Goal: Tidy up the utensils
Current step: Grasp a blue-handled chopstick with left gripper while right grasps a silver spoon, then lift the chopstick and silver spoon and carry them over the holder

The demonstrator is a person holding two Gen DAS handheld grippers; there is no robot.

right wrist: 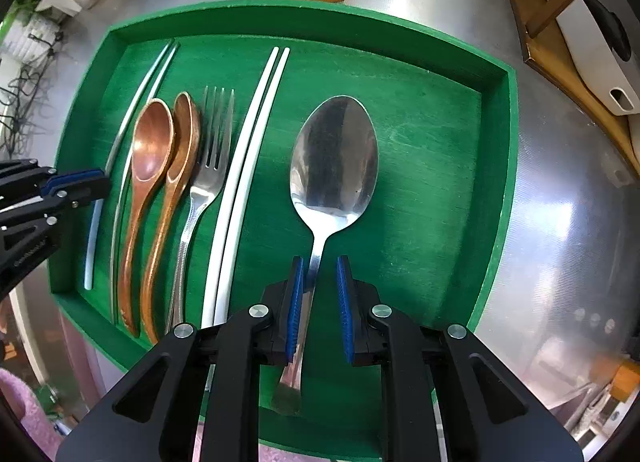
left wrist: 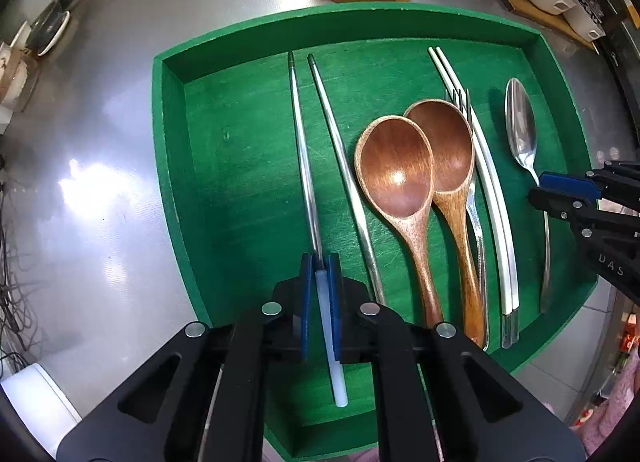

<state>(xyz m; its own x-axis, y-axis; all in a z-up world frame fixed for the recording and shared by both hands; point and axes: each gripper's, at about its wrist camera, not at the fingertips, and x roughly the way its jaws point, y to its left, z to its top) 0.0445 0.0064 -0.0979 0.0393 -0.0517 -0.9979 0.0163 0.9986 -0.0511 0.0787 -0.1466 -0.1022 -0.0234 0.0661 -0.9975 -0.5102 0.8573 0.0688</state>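
Currently my left gripper (left wrist: 320, 278) is clamped on the white-handled end of a metal chopstick (left wrist: 303, 166), whose long axis runs straight away from me, thin tip toward the far wall of the green tray (left wrist: 360, 20). My right gripper (right wrist: 320, 282) has its blue pads (right wrist: 295, 302) standing slightly apart around the handle of the metal spoon (right wrist: 334, 158); the left pad touches it, the right one is clear, bowl pointing away. Between them, lying parallel: second chopstick (left wrist: 340, 166), two wooden spoons (left wrist: 400, 182), fork (right wrist: 208, 178), white chopstick pair (right wrist: 248, 166).
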